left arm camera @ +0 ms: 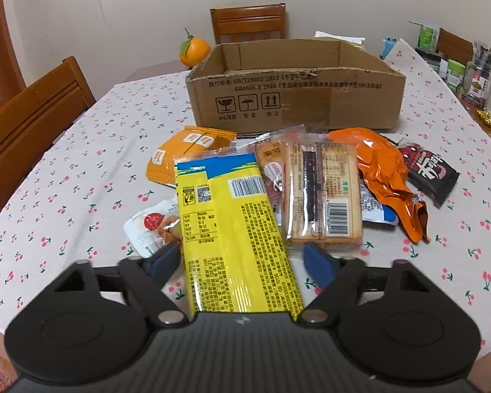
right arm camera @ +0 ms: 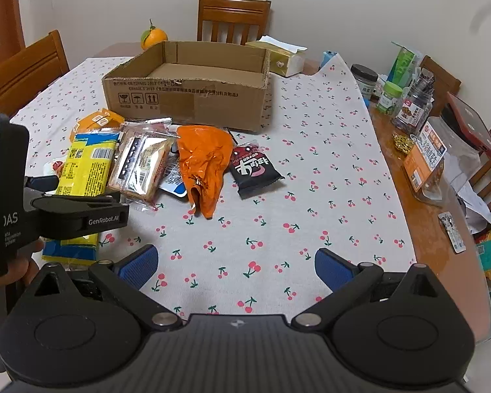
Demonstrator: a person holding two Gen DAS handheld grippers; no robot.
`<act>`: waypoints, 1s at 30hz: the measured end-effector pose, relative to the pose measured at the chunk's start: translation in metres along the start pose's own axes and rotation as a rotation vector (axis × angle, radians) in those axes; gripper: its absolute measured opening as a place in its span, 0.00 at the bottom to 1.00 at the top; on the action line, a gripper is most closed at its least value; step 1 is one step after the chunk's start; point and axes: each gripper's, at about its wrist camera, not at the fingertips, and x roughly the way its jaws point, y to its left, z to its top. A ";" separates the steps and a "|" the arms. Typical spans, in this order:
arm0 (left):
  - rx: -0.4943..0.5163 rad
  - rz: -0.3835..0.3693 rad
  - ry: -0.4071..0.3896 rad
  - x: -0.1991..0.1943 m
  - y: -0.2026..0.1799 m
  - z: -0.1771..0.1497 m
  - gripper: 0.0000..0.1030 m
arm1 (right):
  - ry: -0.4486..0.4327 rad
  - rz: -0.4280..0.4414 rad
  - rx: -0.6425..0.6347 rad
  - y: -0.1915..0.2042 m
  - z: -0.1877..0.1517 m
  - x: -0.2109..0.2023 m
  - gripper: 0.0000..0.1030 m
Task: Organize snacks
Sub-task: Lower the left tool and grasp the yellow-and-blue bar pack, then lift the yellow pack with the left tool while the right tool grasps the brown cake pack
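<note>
The long yellow snack pack [left arm camera: 232, 229] lies on the bench [left arm camera: 81, 170] at the near left of the snack pile, its near end running between the blue pads of the left hand-held gripper [left arm camera: 245, 258]. The left pad [left arm camera: 162, 258] looks to touch its edge; the right pad [left arm camera: 319, 265] stands apart, so the half-closed jaws do not yet pinch it. Glossy film suggests a light, slippery pack that gives when squeezed, its contents likely brittle; a hold across its narrow width near this end seems best.

Just beside it lies a clear-wrapped biscuit pack [left arm camera: 324, 193], edges touching or overlapping. An orange foil wrapper [left arm camera: 386, 177] and a black packet [left arm camera: 428, 170] sit farther right. The open cardboard box [left arm camera: 294, 98] stands behind the pile. The right hand-held gripper [right arm camera: 235, 267] hovers wide open, holding nothing.
</note>
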 end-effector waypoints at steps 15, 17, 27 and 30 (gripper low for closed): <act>-0.001 -0.013 0.017 0.001 0.018 0.001 0.64 | 0.002 0.016 -0.006 0.008 0.005 0.004 1.00; -0.007 -0.015 0.019 0.003 0.018 0.001 0.64 | -0.001 0.015 -0.014 0.009 0.006 0.004 1.00; 0.018 -0.074 0.029 -0.003 0.025 0.006 0.53 | 0.002 0.013 -0.010 0.009 0.008 0.005 1.00; 0.048 -0.080 0.021 -0.012 0.029 0.009 0.53 | -0.006 0.018 -0.016 0.010 0.011 0.005 1.00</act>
